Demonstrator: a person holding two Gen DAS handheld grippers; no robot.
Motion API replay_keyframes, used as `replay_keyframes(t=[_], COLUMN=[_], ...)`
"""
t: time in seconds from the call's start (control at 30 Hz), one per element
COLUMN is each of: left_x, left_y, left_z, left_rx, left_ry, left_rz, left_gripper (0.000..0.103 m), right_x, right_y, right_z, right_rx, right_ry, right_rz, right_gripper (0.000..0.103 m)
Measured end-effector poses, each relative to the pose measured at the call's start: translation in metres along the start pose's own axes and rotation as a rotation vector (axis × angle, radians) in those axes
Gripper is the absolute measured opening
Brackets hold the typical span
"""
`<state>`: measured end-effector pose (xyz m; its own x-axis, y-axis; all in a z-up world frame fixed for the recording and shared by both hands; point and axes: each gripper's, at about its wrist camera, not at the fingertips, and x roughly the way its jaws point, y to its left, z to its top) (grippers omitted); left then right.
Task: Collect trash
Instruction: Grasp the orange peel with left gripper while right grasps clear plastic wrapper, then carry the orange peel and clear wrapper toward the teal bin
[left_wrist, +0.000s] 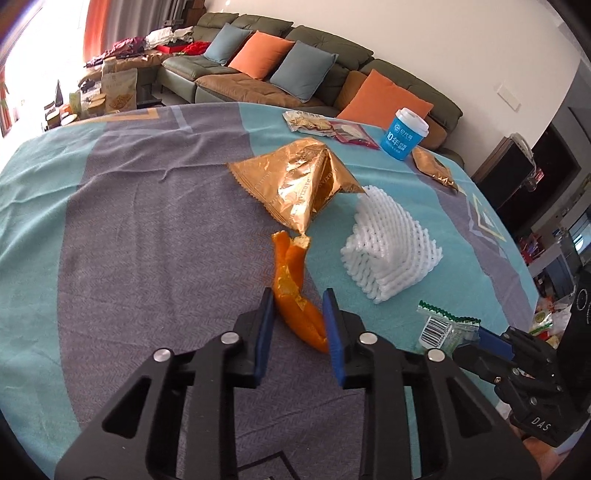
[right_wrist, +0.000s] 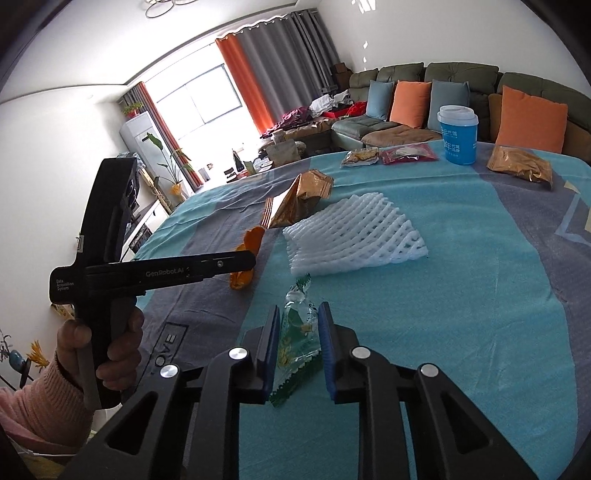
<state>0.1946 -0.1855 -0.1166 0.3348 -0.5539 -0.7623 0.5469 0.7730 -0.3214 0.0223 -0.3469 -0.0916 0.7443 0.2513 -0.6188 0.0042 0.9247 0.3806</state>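
Observation:
A curled strip of orange peel (left_wrist: 291, 280) lies on the blue and grey tablecloth (left_wrist: 147, 240). My left gripper (left_wrist: 297, 295) is shut on the peel's near end, with both blue pads against it. A clear wrapper with green print (right_wrist: 295, 332) sits between the pads of my right gripper (right_wrist: 300, 308), which is shut on it. In the left wrist view that wrapper (left_wrist: 439, 326) shows at the lower right. The right wrist view shows the peel (right_wrist: 243, 277) partly hidden behind the left gripper's finger (right_wrist: 221, 264).
Beyond the peel lie a crumpled gold foil bag (left_wrist: 299, 181) and a white foam fruit net (left_wrist: 388, 251). Far across the table are a blue cup (left_wrist: 402, 134), snack packets (left_wrist: 314, 122) and a small gold packet (left_wrist: 434, 166). A sofa (left_wrist: 258, 85) stands behind the table. A hand in a pink sleeve (right_wrist: 110, 350) holds the left gripper.

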Motion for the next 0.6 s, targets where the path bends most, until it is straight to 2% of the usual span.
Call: replay_keyframes(t=[0.2, 0.3, 0.6], left_x=[-0.005, -0.010, -0.035], left_y=[-0.002, -0.001, 0.000], left_z=[-0.003, -0.007, -0.018], left_rx=[0.003, 0.007, 0.022], left_ry=[-0.010, -0.020, -0.061], left_rz=[-0.013, -0.008, 0.011], left_gripper=[0.011, 0.010, 0.010], right_x=[-0.003, -0.004, -0.005], right_y=[0.002, 0.005, 0.015], right_z=[0.004, 0.006, 0.011], right_rx=[-0.003, -0.011, -0.027], right_ry=[-0.013, -0.020, -0.036], right_rz=[0.015, 0.021, 0.036], right_gripper=[0.014, 0.011, 0.011])
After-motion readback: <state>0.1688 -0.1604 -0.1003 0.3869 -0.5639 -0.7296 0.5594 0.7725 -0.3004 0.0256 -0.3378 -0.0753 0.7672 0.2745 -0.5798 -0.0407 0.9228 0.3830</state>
